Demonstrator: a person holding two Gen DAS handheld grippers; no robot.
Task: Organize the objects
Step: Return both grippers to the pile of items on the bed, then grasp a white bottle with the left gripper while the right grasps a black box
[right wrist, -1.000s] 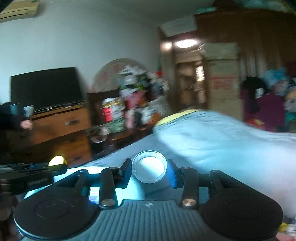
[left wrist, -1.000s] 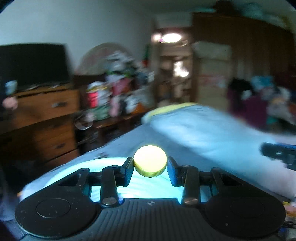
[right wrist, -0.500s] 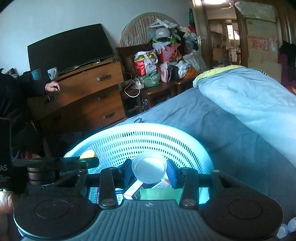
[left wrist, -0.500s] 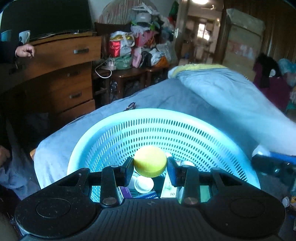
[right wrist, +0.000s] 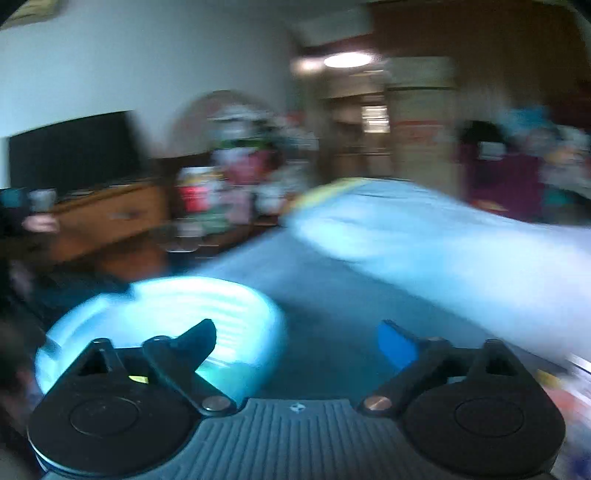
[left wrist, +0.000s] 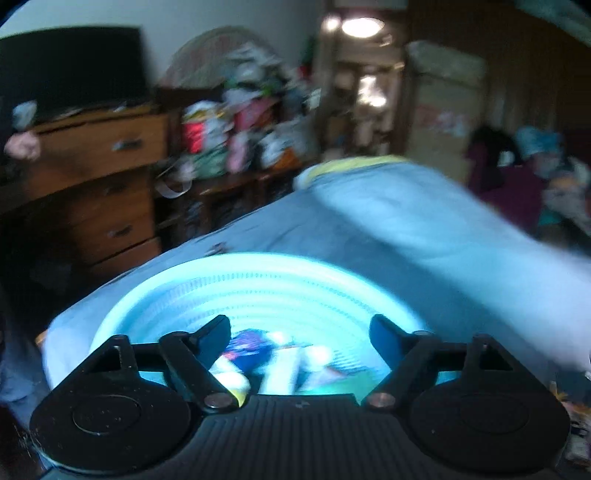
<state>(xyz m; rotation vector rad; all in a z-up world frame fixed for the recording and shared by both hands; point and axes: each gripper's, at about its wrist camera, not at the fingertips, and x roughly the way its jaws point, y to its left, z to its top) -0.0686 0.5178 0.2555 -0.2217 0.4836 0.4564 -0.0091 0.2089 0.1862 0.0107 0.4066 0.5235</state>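
— While both views blur, where's the basket point(left wrist: 255, 269)?
— Under the left gripper point(left wrist: 300, 334), fingers spread wide, empty; left of the right gripper point(right wrist: 297, 338), likewise wide and empty.

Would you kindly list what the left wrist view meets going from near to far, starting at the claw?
Left claw → basket → bed → doorway light.
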